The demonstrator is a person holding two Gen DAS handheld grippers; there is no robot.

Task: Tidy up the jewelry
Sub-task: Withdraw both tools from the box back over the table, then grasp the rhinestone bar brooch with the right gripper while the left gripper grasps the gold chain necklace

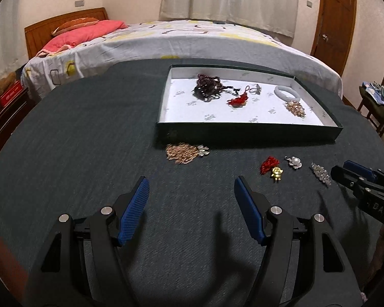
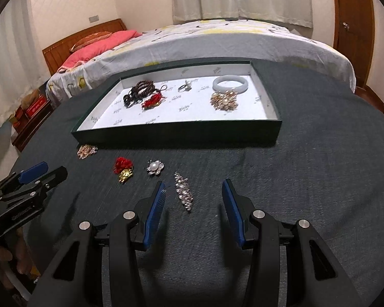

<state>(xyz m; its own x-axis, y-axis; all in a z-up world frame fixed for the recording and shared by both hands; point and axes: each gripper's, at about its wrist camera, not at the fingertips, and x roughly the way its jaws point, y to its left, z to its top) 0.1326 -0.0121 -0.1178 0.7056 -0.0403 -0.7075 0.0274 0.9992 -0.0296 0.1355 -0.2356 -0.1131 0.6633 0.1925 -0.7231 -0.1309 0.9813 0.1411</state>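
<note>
Both wrist views look down, sharing the tray (image 1: pixel 248 129).

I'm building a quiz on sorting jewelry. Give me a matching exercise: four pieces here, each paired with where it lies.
Things:
1. white bangle
2. pearl flower brooch
3. long crystal brooch
4. dark beaded strands

Places:
A. on the cloth, between the right gripper's open fingers
B. in the tray, right end
C. in the tray, left end
D. on the cloth, beside the red-and-gold charm

Pairs: 1-B, 2-D, 3-A, 4-C
</note>
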